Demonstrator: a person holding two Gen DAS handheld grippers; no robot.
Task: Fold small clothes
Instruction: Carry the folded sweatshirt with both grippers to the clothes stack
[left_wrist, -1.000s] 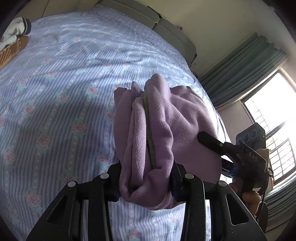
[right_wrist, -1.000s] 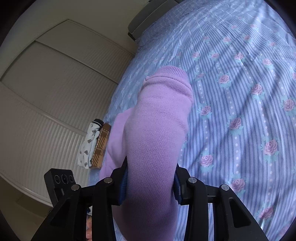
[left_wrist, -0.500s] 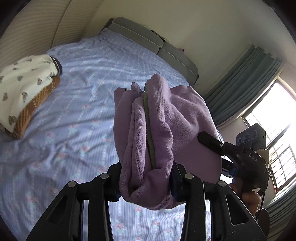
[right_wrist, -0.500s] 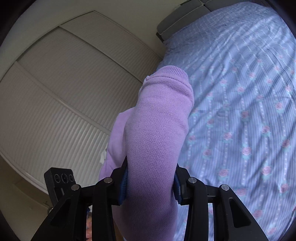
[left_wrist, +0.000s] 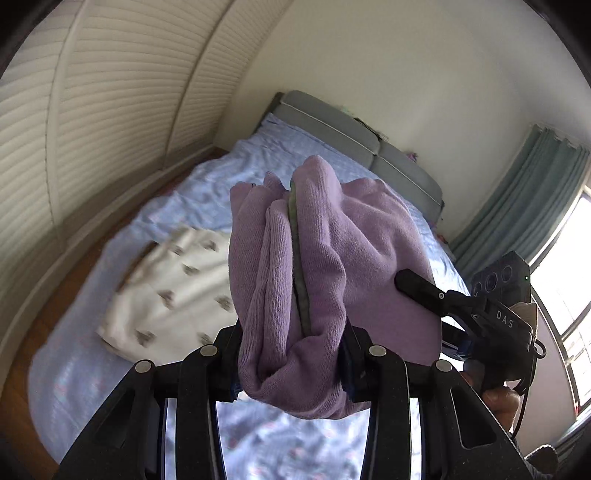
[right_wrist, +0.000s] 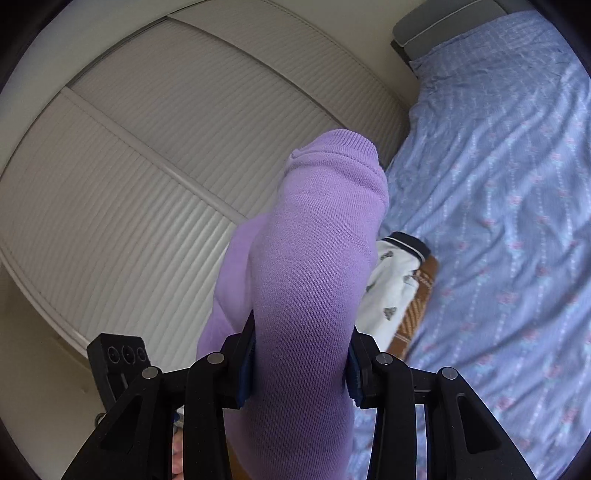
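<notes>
Two grippers share one folded lilac garment (left_wrist: 332, 258), carried in the air above the bed (left_wrist: 207, 192). The left gripper (left_wrist: 291, 365) pinches a thick bundle of its layers at lower centre of its own view, pads pressed into the knit on both sides. The right gripper (right_wrist: 301, 365) is clamped the same way on the other end, and it also shows at the right edge of the left view, one black finger lying against the cloth.

What the coming move seems to turn on is the stack of already folded clothes: a white printed garment (left_wrist: 173, 291) lying on a brown one (right_wrist: 417, 306). In the left view it sits at centre left, below and beside the held bundle; in the right view it peeks out just right of the lilac cloth at mid-frame. The lilac piece's long axis runs from one gripper across to the other, so I judge that both hands must travel together to keep it flat. The left hand looks the nearer to the stack.

Much is hidden. The lilac cloth blocks most of the stack in the right view, the white garment is blurred in the left, and the underside of the bundle cannot be seen.
</notes>
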